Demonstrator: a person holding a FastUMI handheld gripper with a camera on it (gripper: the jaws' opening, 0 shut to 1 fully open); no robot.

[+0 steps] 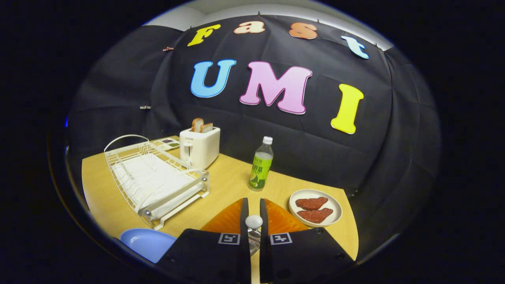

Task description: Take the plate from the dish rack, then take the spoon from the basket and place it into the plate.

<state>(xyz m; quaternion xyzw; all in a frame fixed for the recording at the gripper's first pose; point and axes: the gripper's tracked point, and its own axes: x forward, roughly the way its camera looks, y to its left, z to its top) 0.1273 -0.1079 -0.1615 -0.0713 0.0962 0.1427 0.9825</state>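
My gripper [253,201] is shut on the spoon [253,221]. The spoon's rounded white handle end sticks up in the narrow gap between the fingers, and a bit of its metal shows just below. I hold it above the wooden table. The blue plate [146,243] lies flat on the table, left of the fingers and just in front of the near corner of the white wire dish rack [154,179]. The rack holds no dishes.
A white toaster [199,146] with two bread slices stands behind the rack. Straight beyond the fingers stands a green drink bottle [260,165]. A small white dish [315,207] with two reddish pieces lies to the right, near the table's [230,185] edge.
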